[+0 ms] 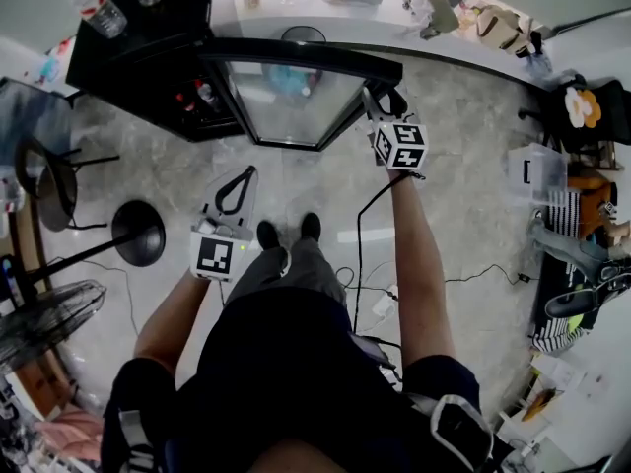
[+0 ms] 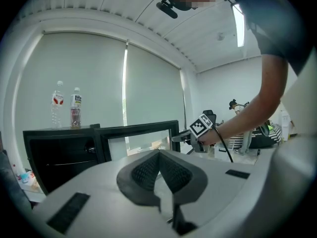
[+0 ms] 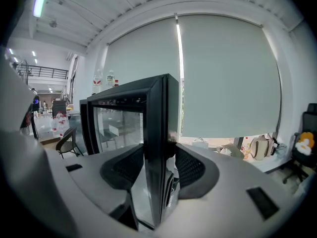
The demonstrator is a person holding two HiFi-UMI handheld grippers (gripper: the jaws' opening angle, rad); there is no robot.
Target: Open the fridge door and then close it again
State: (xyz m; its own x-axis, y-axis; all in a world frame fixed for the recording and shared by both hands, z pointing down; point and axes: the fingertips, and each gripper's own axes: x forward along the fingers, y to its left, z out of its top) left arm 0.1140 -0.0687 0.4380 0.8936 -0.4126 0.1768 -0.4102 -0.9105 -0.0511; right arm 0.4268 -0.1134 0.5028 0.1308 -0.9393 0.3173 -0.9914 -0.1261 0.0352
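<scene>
The right gripper (image 1: 381, 102) is clamped on the free edge of the glass fridge door (image 1: 288, 95), which stands swung open from the black fridge (image 1: 138, 72), while the left gripper (image 1: 242, 180) hangs pinched shut on nothing

The 2 bottles (image 2: 75, 110) bear labels too small to read.

Low black fridge (image 1: 138, 82) at far left, its black-framed glass door (image 1: 292, 101) upright, swung wide open, free edge out to the right
</scene>
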